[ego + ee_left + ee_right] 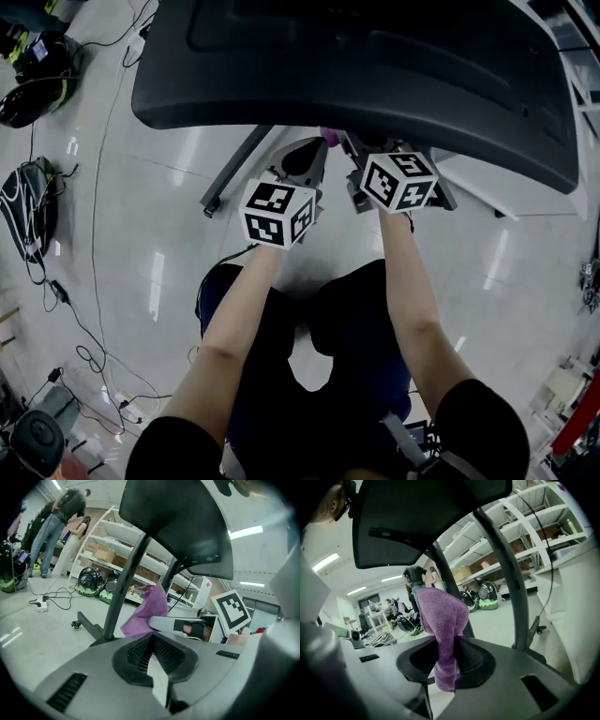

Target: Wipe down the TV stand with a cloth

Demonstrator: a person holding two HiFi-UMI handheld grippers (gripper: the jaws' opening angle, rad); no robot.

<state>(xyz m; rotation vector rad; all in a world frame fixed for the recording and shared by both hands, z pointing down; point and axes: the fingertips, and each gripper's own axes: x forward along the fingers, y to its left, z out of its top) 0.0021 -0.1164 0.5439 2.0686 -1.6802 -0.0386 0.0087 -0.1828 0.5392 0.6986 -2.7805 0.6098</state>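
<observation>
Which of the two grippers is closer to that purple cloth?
Right. The right gripper has the purple cloth clamped between its jaws; the left gripper sits beside it, jaws together, apart from the cloth.

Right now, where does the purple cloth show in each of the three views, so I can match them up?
Head view: the purple cloth is a small sliver under the black panel's near edge, top centre.
Left gripper view: purple cloth at centre, beyond this gripper's jaws.
Right gripper view: purple cloth at centre, clamped in the right gripper's jaws.
Shared landmark: the black panel.
</observation>
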